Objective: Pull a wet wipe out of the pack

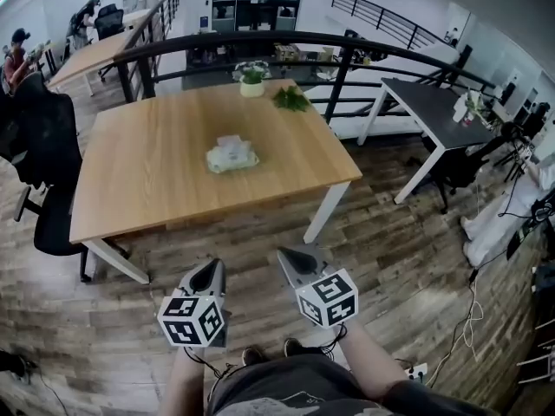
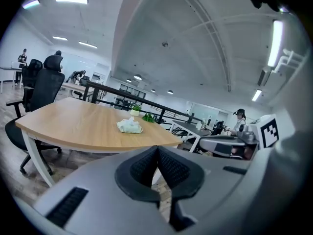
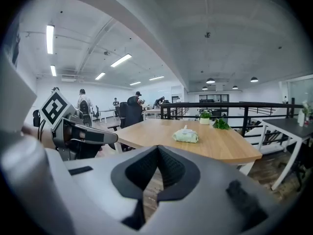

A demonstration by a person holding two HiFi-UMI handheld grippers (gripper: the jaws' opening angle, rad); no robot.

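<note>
A pale green wet-wipe pack (image 1: 231, 156) lies in the middle of the wooden table (image 1: 156, 180), with a white wipe sticking up from its top. The same pack (image 2: 129, 127) shows in the left gripper view, and the pack (image 3: 185, 136) shows in the right gripper view too. My left gripper (image 1: 208, 274) and right gripper (image 1: 290, 260) hang side by side over the floor, well short of the table's near edge. Both are shut with nothing between the jaws. The left gripper (image 2: 157, 153) and right gripper (image 3: 157, 153) point toward the table.
A potted plant (image 1: 251, 80) and a green leafy sprig (image 1: 290, 99) sit at the table's far edge. A black railing (image 1: 286, 42) runs behind. Black office chairs (image 1: 43, 172) stand left of the table, a dark desk (image 1: 434, 111) to the right. People sit at far desks.
</note>
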